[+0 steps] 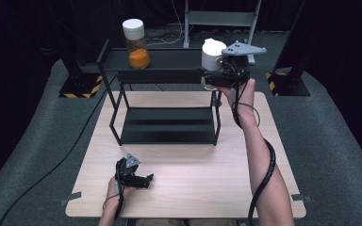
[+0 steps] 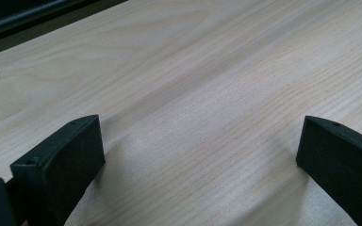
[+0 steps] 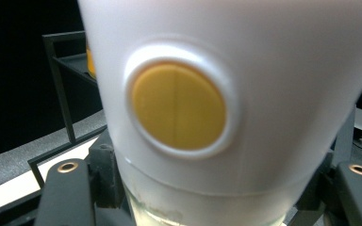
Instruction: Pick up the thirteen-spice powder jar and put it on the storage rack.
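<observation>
A dark room with grey carpet surrounds a pale wooden table (image 1: 188, 183), at whose far end stands a black two-level rack (image 1: 162, 63). The right gripper (image 1: 217, 73) is clamped on a white jar (image 1: 212, 54), held at the right end of the rack's top shelf. An orange-filled jar (image 1: 136, 44) with a white lid stands on that shelf to the left, well apart. The step in hand looks like shelving the white jar; the next move calls for bringing it level over the shelf, setting it down upright, then easing the jaws apart. The right gripper view adds a round yellow disc (image 3: 179, 106) set in the jar's cap (image 3: 226, 84). The left gripper (image 1: 139, 179) rests low at the near left of the table, and the left gripper view (image 2: 198, 155) shows its jaws spread wide with only bare wood between them.
</observation>
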The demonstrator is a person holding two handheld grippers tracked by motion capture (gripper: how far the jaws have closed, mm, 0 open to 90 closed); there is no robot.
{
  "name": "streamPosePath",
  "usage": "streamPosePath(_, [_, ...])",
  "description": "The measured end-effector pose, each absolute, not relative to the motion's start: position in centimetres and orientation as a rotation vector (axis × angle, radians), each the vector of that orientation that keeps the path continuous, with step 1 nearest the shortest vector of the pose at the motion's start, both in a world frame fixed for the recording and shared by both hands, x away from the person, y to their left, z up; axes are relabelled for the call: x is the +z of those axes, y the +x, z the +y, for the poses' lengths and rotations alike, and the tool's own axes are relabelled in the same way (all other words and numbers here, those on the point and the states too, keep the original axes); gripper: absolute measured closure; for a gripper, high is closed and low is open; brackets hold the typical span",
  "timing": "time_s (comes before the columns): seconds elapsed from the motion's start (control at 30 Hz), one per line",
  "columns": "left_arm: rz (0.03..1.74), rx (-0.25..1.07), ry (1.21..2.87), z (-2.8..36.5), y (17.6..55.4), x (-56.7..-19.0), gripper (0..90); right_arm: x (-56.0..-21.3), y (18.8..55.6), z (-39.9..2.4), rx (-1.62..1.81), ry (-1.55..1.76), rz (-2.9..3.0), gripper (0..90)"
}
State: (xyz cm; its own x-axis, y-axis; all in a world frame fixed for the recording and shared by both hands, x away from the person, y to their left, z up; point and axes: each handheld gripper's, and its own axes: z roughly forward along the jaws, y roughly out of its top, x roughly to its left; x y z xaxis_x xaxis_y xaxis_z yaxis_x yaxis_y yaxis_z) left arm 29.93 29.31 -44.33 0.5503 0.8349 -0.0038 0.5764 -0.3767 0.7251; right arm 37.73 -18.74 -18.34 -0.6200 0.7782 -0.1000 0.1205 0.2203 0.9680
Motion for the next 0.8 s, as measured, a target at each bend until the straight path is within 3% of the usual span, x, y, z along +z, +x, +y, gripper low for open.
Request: streamPosePath(0.8, [1.130,0.481,2.097,29.3,29.9,-44.3,0.9,-16.1,39.3,-18.5,1.414,0.858,1.888,30.0])
